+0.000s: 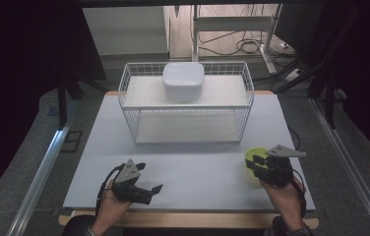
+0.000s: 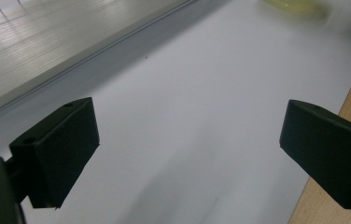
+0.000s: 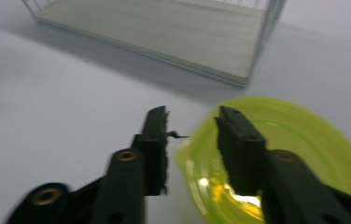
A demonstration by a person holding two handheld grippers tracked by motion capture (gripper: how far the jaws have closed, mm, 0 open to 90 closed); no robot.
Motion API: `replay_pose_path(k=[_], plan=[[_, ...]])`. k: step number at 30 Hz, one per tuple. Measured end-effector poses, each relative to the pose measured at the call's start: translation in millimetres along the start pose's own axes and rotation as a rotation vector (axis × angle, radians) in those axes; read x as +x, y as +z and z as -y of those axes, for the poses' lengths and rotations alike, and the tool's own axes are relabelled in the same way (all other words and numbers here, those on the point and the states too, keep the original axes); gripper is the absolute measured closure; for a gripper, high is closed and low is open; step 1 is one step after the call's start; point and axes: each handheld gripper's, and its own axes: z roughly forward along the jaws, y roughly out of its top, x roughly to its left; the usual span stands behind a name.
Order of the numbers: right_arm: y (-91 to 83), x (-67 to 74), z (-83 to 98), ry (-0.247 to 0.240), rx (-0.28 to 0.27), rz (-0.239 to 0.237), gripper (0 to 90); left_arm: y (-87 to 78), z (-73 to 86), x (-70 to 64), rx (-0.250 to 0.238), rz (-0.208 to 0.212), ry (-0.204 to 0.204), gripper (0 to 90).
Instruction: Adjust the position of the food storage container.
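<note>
One yellow-green bowl (image 1: 252, 158), translucent, glossy and round, sits near the right front of the tabletop (image 1: 193, 162), in front of the right corner of the rack. The right claw (image 1: 258, 162) has one black jaw inside the bowl and the other outside its rim; in the right gripper view the bowl (image 3: 304, 140) shows its near wall running between the two jaws. Whether the pads actually press on that rim cannot be told, since the picture is blurred and a narrow gap shows on the outer side. The left claw (image 1: 149, 178) hovers over the left front of the tabletop with its two jaws spread wide and nothing between them; in the left gripper view its (image 2: 187, 154) blocky, matte black pads stand far apart above the bare surface.

One white wire rack (image 1: 187, 101) stands at the middle rear, a box of thin metal grid with two flat pale shelves, one above and one below. One white container (image 1: 183, 81), smooth, squarish with rounded corners, rests on the upper shelf. The tabletop is a flat, matte, pale sheet edged in light wood
</note>
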Motion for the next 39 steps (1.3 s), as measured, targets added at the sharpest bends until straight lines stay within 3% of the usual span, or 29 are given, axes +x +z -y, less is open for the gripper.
replay_pose_path(k=[5, 17, 29, 39], plan=[[-10.7, -26.0, 5.2, 0.020, 0.013, 0.077, 87.2, 1.6, 0.2, -1.0, 0.012, 0.000, 0.009, 4.7], [-12.6, -68.7, 21.7, 0.103, 0.027, 0.205, 89.8, 3.4, 0.9, -0.8, 0.022, 0.006, 0.008, 5.0], [4.2, -69.0, 25.4, 0.112, 0.078, 0.223, 89.7, 6.2, 0.6, -5.0, 0.039, 0.023, 0.028, 5.0], [17.0, -51.8, 20.1, 0.095, 0.093, 0.151, 89.6, 7.5, 0.5, -6.6, 0.046, 0.028, 0.037, 4.9]])
